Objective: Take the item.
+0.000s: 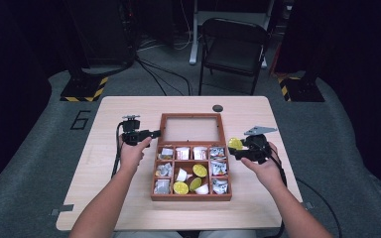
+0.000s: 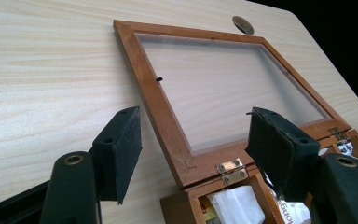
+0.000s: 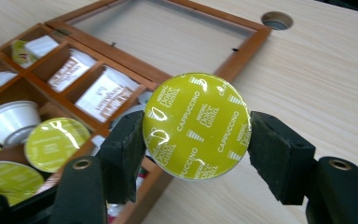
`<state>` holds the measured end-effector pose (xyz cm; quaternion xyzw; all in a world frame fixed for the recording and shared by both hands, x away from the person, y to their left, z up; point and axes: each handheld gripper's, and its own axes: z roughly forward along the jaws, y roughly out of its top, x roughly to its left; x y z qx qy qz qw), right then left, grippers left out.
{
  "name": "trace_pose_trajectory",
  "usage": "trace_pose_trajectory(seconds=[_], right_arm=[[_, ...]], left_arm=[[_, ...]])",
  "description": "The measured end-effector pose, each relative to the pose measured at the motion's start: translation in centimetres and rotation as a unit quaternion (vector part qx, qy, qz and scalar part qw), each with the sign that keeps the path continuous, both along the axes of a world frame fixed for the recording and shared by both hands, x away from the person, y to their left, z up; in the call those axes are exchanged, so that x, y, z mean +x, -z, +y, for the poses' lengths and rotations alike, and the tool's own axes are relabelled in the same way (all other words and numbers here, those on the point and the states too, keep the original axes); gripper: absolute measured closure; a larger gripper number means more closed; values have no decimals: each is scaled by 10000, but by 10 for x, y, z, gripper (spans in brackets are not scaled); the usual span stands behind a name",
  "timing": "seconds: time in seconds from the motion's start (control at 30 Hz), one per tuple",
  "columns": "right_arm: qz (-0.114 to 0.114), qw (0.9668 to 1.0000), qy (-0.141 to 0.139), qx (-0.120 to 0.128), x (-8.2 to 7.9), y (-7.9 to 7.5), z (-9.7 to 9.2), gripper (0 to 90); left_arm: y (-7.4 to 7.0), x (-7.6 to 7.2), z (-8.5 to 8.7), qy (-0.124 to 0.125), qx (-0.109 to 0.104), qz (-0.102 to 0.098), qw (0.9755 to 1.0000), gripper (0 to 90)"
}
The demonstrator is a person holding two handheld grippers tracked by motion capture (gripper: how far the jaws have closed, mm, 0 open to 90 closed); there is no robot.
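On the light wooden table (image 1: 109, 198) a wooden compartment box (image 1: 191, 196) sits with its glass-paned lid (image 1: 191, 128) folded flat behind it. The right gripper (image 1: 239, 148) holds a lime-green coffee capsule (image 3: 196, 125) (foil lid printed "Cappuccino") pinched between its two black jaws, just beside the box's right rim and lifted clear of the compartments. More green capsules (image 1: 200, 170) and white ones (image 1: 181, 174) lie in the centre compartment, with sachets (image 1: 183, 152) and foil packets (image 1: 219, 168) in the cells around it. The left gripper (image 1: 155, 133) hovers at the lid's left edge, its jaws spread wide with nothing between them, straddling the hinge (image 2: 230, 169) corner in the left gripper view.
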<state>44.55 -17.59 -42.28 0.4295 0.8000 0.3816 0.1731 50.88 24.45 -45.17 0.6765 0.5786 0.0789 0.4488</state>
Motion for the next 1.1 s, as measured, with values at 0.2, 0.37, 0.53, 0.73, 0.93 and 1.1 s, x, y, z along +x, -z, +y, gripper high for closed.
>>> trace_pose_trajectory(seconds=[0.2,0.37,0.53,0.73,0.93,1.1], right_arm=[[24,9996,285,-82,5,11,-17,371],[163,9980,598,-96,11,27,-31,371],[295,9963,802,-131,17,36,-39,371],[351,9949,923,-215,20,46,-44,371],[393,9927,1099,-296,22,56,-53,371],[467,9908,1230,-318,23,62,-57,371]], left_arm=[[0,1,3,-47,-1,16,10000,349],[-1,-1,3,-17,5,-18,10000,348],[-1,-1,3,-25,3,-23,10000,349],[-1,-1,4,-23,6,-16,10000,349],[0,1,5,-34,5,2,10000,349],[1,1,5,-11,15,-5,10000,349]])
